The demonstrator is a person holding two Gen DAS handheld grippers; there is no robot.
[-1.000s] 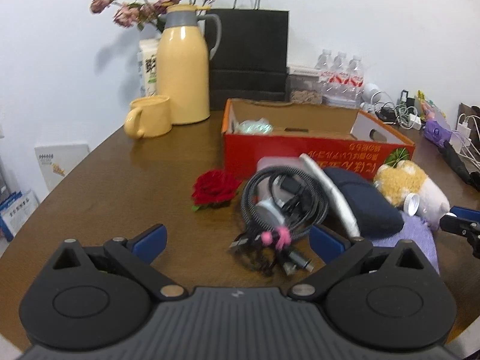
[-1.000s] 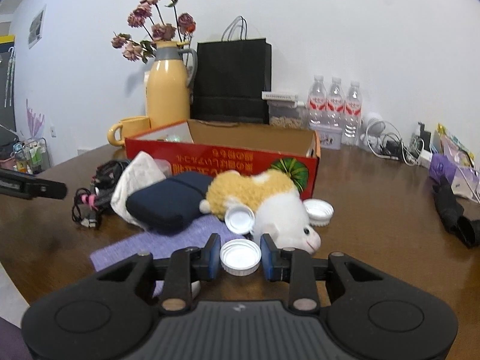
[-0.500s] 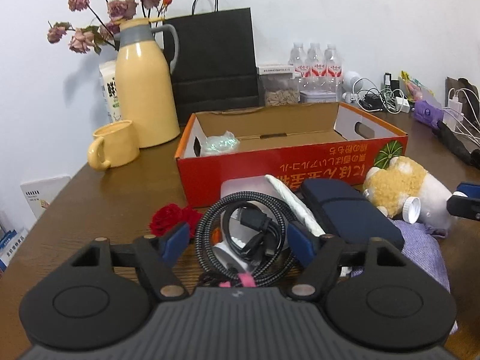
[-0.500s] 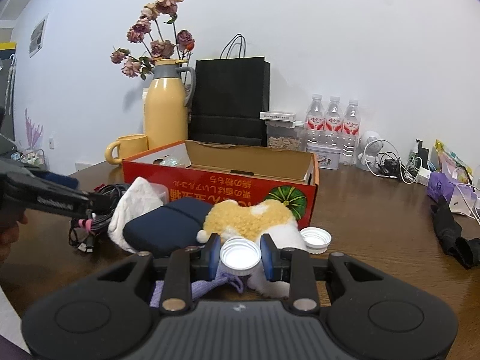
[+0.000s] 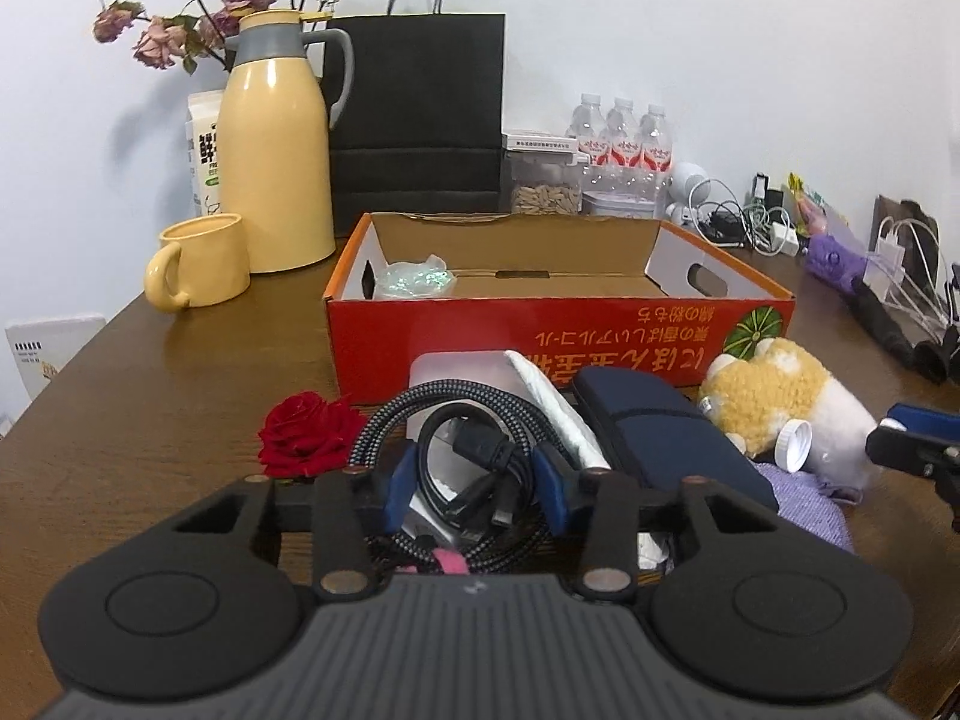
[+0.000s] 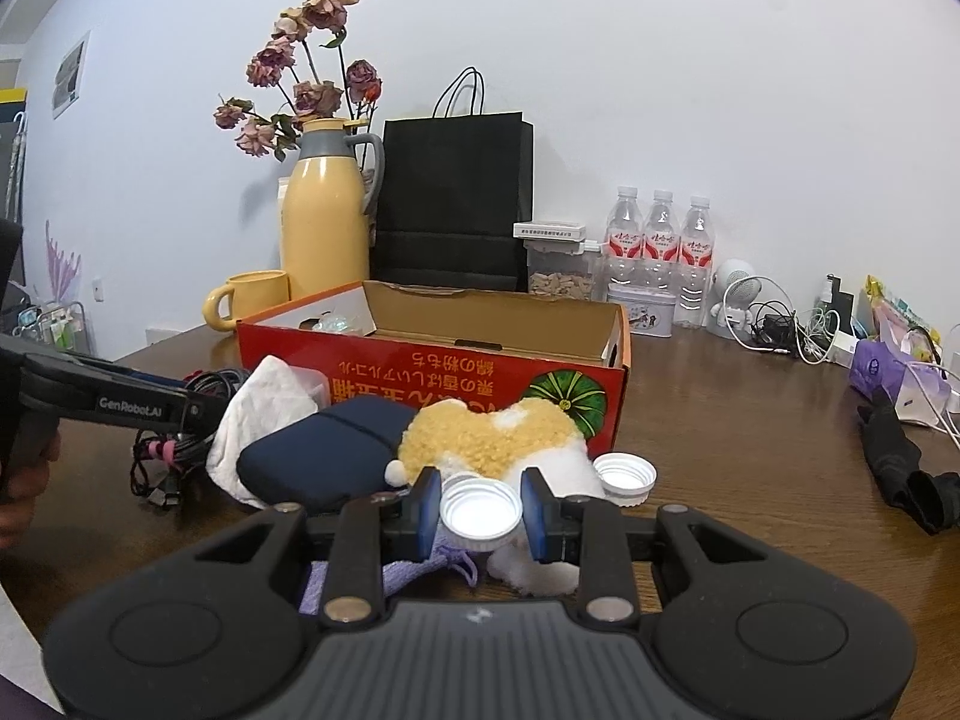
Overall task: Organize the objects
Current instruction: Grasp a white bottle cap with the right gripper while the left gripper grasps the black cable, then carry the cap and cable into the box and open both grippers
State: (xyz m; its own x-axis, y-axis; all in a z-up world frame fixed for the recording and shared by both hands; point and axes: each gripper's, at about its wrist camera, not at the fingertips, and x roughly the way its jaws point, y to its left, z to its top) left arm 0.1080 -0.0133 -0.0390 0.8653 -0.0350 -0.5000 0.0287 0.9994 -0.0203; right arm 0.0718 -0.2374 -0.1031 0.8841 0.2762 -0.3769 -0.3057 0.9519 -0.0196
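My left gripper (image 5: 474, 489) is closed around a bundle of black and braided cables (image 5: 462, 450) lying in front of the red cardboard box (image 5: 558, 330). My right gripper (image 6: 480, 510) is shut on a white bottle cap (image 6: 480, 513) and holds it above the table, in front of a yellow and white plush toy (image 6: 492, 438). A second white cap (image 6: 624, 477) lies to the right of the toy. A navy pouch (image 6: 324, 456), a white cloth (image 6: 264, 402) and a purple cloth (image 5: 804, 504) lie between the two grippers. The left gripper also shows in the right wrist view (image 6: 198, 414).
A red rose (image 5: 306, 432) lies left of the cables. A yellow jug (image 5: 276, 162), a yellow mug (image 5: 201, 261), a black paper bag (image 5: 417, 120) and water bottles (image 5: 621, 147) stand behind the box. Chargers and wires (image 6: 798, 330) clutter the right side. A black item (image 6: 900, 468) lies at the right.
My left gripper moved forward over the cable bundle and its fingers closed around it. My right gripper lifted the white cap a little higher.
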